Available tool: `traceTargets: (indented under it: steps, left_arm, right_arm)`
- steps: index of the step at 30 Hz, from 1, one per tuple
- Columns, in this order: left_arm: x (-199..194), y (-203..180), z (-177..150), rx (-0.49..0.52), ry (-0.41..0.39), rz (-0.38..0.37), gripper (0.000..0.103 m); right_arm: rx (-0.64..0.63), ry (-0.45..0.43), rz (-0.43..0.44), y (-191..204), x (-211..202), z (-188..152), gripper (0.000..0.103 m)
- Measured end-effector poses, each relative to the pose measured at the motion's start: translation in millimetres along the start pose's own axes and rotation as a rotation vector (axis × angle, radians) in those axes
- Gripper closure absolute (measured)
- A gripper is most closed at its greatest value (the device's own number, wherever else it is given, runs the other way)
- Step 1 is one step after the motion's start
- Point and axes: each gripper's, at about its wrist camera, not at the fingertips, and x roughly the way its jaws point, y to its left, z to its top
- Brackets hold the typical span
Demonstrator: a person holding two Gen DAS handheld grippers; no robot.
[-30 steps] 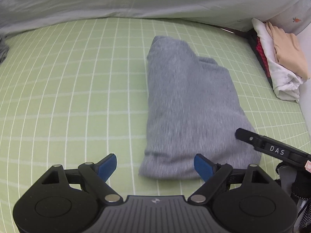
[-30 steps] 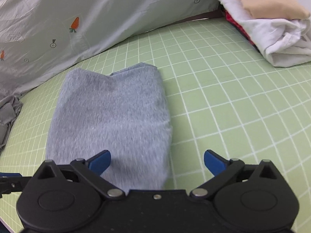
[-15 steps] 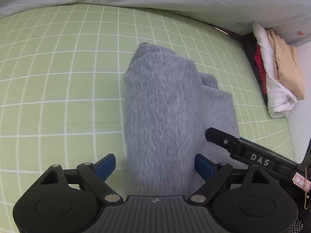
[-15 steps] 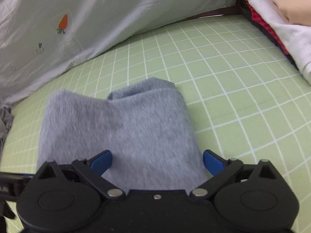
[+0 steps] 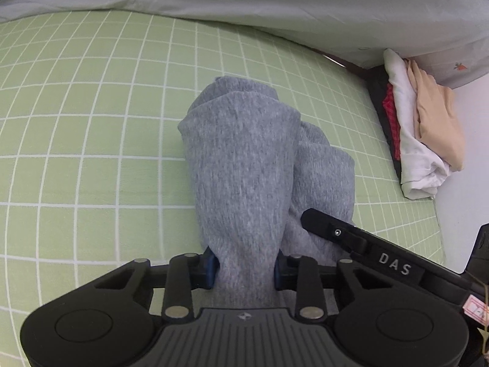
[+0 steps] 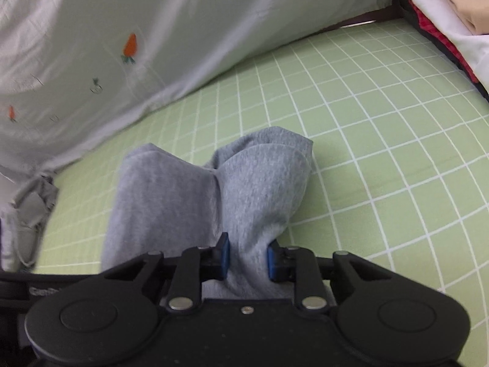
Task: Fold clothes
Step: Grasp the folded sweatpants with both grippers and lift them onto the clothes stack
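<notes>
Pinching the near edge of the folded grey knitted garment [image 5: 244, 168], the left tongs [image 5: 244, 267] clamp narrowly on cloth; the right tongs [image 6: 247, 255] grip it likewise; it lies mid-bed on the green checked sheet [image 5: 91, 122], near stacked clothes [image 5: 421, 134] at the bed's right edge.

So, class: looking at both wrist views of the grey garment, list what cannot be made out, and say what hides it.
- Left wrist view: near hem of the grey knitted garment, behind the left gripper.
- Left wrist view: right gripper, seen only side-on.
- Right wrist view: stack of folded clothes, cut off by the frame corner.
- Both views: what garment it is, since it is bunched.
</notes>
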Motion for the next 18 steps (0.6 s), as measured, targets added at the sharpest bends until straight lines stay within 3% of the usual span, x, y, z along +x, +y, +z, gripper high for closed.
traceTargets:
  steps: [4,10,15,18]
  left_arm:
    - [-12,-45,-17,0.018,-0.038,0.015,0.073]
    - [-20,-130,-33,0.003,-0.099,-0.004,0.073]
    - [1,-213,-19,0.057,-0.141,-0.073,0.074]
    - [18,-264,10,0.102,-0.174,-0.125,0.074]
  right_arm:
    - [-0.018,-0.034,0.079,-15,-34,-1,0.08]
    - [-0.06,-0.111,0.089,-73,-98,22,0.081]
    - [-0.097,-0.187,0.082,-126,-150,47,0.081]
    - [-0.126,-0.273,0.041,-163,-176,76,0.081]
